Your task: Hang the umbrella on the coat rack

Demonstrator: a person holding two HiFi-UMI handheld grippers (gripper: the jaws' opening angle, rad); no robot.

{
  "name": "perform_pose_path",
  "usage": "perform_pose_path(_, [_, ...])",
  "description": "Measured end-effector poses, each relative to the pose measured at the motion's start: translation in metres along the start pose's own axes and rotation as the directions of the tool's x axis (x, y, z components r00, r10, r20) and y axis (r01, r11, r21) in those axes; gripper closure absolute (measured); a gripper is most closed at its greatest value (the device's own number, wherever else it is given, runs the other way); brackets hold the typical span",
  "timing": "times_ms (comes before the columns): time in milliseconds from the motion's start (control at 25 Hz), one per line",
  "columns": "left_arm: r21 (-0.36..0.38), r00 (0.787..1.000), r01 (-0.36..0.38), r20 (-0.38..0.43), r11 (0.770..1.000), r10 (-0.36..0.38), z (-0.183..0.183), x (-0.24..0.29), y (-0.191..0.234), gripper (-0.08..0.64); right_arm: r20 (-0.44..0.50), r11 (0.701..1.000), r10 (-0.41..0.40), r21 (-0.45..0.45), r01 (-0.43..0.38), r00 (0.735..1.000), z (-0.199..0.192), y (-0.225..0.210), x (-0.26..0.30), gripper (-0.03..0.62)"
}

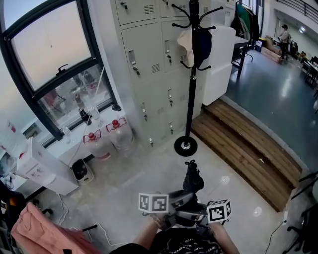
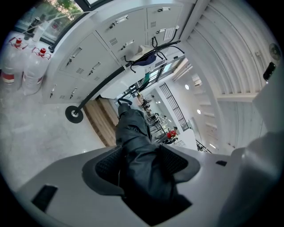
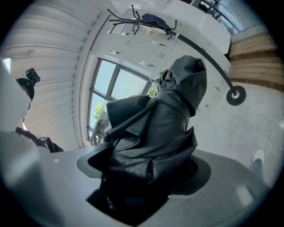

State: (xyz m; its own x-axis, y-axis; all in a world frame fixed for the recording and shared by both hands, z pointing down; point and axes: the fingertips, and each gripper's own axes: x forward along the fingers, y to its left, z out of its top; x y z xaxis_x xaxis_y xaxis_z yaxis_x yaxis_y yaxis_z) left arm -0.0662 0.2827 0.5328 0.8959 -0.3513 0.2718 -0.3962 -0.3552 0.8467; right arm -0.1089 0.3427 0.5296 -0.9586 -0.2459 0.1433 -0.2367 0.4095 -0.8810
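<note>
**Umbrella gripped in both tools, rack well ahead**

The person is holding the folded black umbrella [image 1: 193, 179] low in front of the body. The left tool [image 2: 142, 165] is clamping its bunched fabric between the ribbed pads, and the right tool [image 3: 151, 172] is clenching the bulkier folds just beside it, so neither tool is free.

The coat rack [image 1: 191, 94] is standing well apart from both tools, straight ahead across bare floor and in front of the grey lockers [image 1: 149, 74]. The umbrella's long axis is pointing forward, roughly toward the rack's round base [image 1: 186, 146]. The hooks [image 1: 195, 14] are sitting far higher, near the top of the pole, with a cap [image 1: 197, 45] hanging below them.

Both tools are lying about equally near the rack. The coming move looks like a walk forward and a lift — the umbrella is not yet close to any hook.
</note>
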Motion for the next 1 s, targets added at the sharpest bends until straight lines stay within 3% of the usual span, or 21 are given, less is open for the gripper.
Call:
perform_pose_path(280, [-0.030, 0.999, -0.028, 0.020, 0.999, 0.028, 0.041, 0.030, 0.018, 0.279, -0.024, 1.000, 0.023, 0.017, -0.022, 0.999, 0.045, -0.027, -0.001, 0.199])
perform_pose_path(1000, [-0.027, 0.993, -0.040, 0.114, 0.999, 0.043, 0.188, 0.166, 0.025, 0.279, -0.083, 0.998, 0.058, -0.029, -0.060, 0.995, 0.224, -0.102, -0.052, 0.199])
